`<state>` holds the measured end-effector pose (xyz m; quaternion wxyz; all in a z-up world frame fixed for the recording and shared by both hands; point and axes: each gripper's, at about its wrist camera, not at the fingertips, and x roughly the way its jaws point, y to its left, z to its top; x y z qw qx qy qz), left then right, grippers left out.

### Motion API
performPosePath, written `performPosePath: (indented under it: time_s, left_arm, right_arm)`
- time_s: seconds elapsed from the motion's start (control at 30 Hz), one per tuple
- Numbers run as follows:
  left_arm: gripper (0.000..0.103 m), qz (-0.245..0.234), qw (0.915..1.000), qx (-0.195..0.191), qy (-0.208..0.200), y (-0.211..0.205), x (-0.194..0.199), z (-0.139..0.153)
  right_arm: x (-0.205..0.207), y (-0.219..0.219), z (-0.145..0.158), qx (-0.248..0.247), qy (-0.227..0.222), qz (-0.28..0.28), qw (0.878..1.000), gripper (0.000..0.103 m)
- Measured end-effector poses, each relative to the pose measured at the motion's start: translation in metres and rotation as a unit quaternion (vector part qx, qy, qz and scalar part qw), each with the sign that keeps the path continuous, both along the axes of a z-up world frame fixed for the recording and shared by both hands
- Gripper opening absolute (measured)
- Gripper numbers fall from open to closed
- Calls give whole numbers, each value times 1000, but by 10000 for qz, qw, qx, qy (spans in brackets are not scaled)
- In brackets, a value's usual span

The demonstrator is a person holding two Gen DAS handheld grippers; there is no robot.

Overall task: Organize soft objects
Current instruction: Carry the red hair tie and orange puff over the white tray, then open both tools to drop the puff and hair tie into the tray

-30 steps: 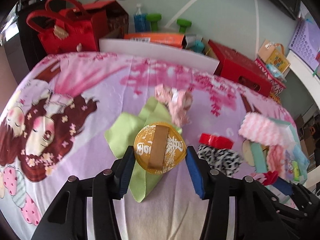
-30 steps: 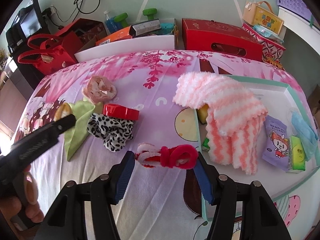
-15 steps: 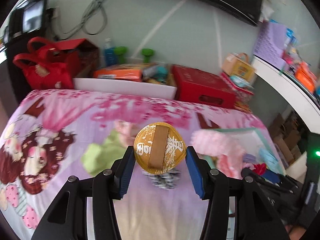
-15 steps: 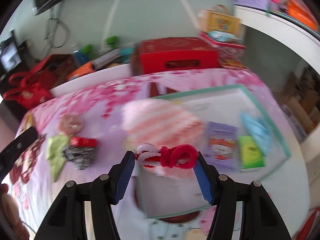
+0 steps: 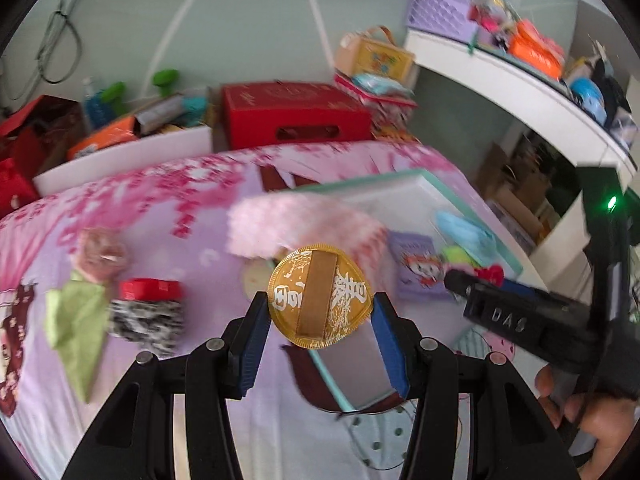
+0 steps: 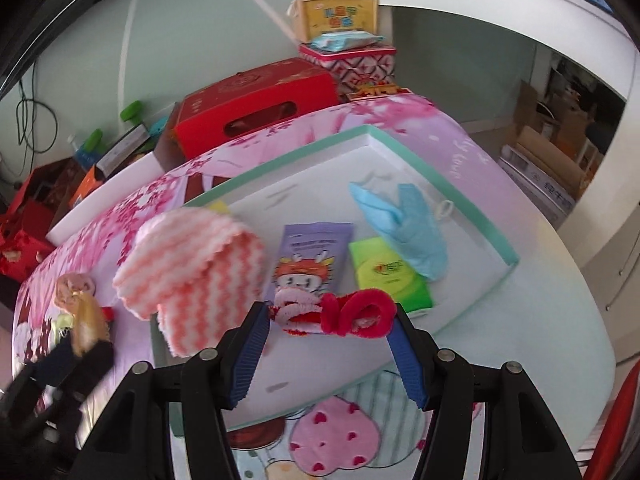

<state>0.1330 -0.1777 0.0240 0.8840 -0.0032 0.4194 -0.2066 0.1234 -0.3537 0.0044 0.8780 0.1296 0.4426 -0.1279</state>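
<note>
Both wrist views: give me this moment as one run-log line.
left claw: shut on gold pouch | right claw: shut on red-pink hair tie | both above green-rimmed tray | striped towel draped over tray edge

both hand-held grippers swung from scattered items toward white tray [image 6: 472, 216]

**Tray half clear, near-left corner blocked**

Bare white floor across the far part of the tray [image 6: 460, 196]. Blocked at the near-left rim by the striped towel [image 6: 192, 264]; purple packet [image 6: 308, 256], green packet [image 6: 388, 276] and blue cloth [image 6: 412, 232] crowding the middle.
</note>
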Motion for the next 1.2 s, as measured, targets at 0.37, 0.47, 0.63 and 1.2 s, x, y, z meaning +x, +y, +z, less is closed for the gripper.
performPosePath:
  time_s: [0.37,0.47,0.63,1.2]
  left_arm:
    - [54,-287,9989,214,294,-28,3,-27]
    - [54,-257,9990,211,309,-27,4,-28]
    - [61,-272,9990,187,301,-25,4,-26]
    - [88,109,9989,287,352,-7,12,-26]
  right_arm:
    - [2,-2,-1,181,-70,115,9997,63]
    - [2,-2,-1,272,-91,112,9995,64]
    - [4,-2,-2,308,-43,123,9994,65]
    - [4,-6,-7,277,39,-41,9996,100]
